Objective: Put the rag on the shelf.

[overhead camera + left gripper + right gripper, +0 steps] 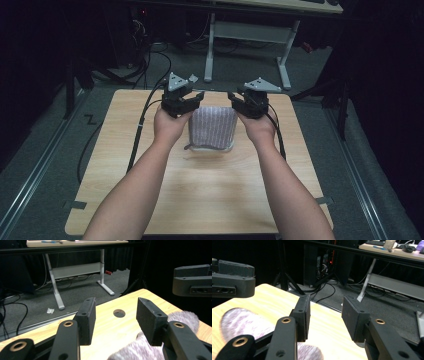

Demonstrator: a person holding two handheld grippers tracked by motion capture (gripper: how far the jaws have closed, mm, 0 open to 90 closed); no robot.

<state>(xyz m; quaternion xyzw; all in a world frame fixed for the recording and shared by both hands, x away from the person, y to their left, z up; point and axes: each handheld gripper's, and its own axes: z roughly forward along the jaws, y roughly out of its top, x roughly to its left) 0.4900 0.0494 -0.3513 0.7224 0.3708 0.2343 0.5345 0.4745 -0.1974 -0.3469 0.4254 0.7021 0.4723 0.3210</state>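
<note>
Cloth: a lilac ribbed knit cloth (212, 128), folded, lies at the centre of the worktop (200, 200), toward its far half, with a pale edge showing at its near end.
Left hand-held gripper: (196, 100) held at the cloth's far-left corner, jaws released; in the left gripper view there is a clear gap between them with bare wood behind and the fuzzy cloth (140, 347) low and to the right.
Right hand-held gripper: (233, 101) at the cloth's far-right corner, jaws likewise apart and holding nothing; the cloth (242, 320) shows blurred at the lower left of its own view.
Contact: neither looks to be touching the cloth, though the high view is too small to be sure.
Step in hand: probably taking the two far corners, for a fold or a lift.
Doing it well: lower both jaw pairs evenly, catch each corner squarely, close together, and keep the pull level so the cloth does not skew.
Surface: pale wood-grain worktop with rounded corners and a round hole (119, 313) near its far edge.
Room: dim, grey floor, loose cables (150, 65), a white-legged desk (250, 35) beyond.
</note>
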